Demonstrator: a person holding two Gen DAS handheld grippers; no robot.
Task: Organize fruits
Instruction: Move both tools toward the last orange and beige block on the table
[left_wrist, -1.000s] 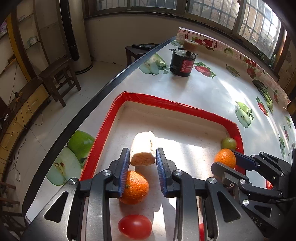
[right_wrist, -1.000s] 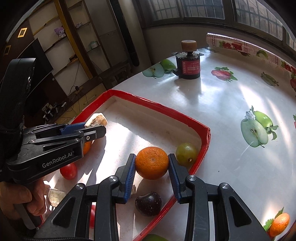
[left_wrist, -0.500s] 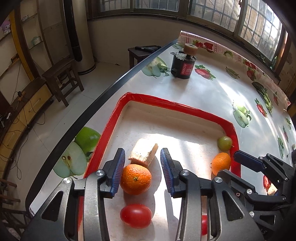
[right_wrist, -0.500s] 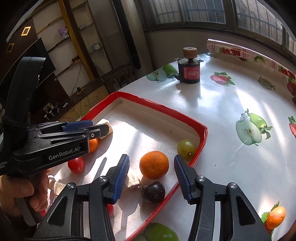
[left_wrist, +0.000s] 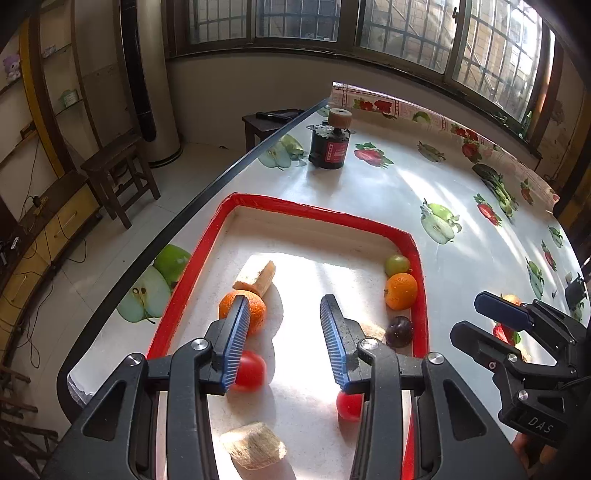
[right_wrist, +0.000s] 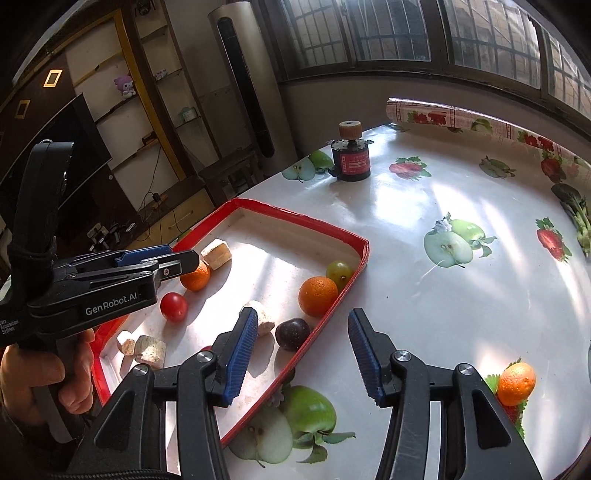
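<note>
A red-rimmed tray (left_wrist: 415, 242) (right_wrist: 364, 245) holds two oranges (left_wrist: 400, 291) (left_wrist: 255, 308), a green grape (left_wrist: 397, 263), a dark plum (left_wrist: 399, 331), red tomatoes (left_wrist: 251, 371) and tan chunks (left_wrist: 256, 277). My left gripper (left_wrist: 284, 338) is open and empty above the tray, also seen in the right wrist view (right_wrist: 173, 260). My right gripper (right_wrist: 303, 352) is open and empty over the tray's right rim. Another orange (right_wrist: 516, 383) lies on the table outside the tray. In the right wrist view the tray orange (right_wrist: 317, 296), grape (right_wrist: 339, 271), plum (right_wrist: 292, 333) and tomato (right_wrist: 173, 306) show.
A black and red jar with a cork top (left_wrist: 329, 142) (right_wrist: 351, 157) stands at the table's far end. The table's black left edge (left_wrist: 207, 192) drops to the floor, where a wooden stool (left_wrist: 118, 173) stands. The tablecloth has printed fruit pictures.
Both grippers opened and drew back and up. The left let go of the tan chunk; the right let go of the orange, which now rests by the grape.
</note>
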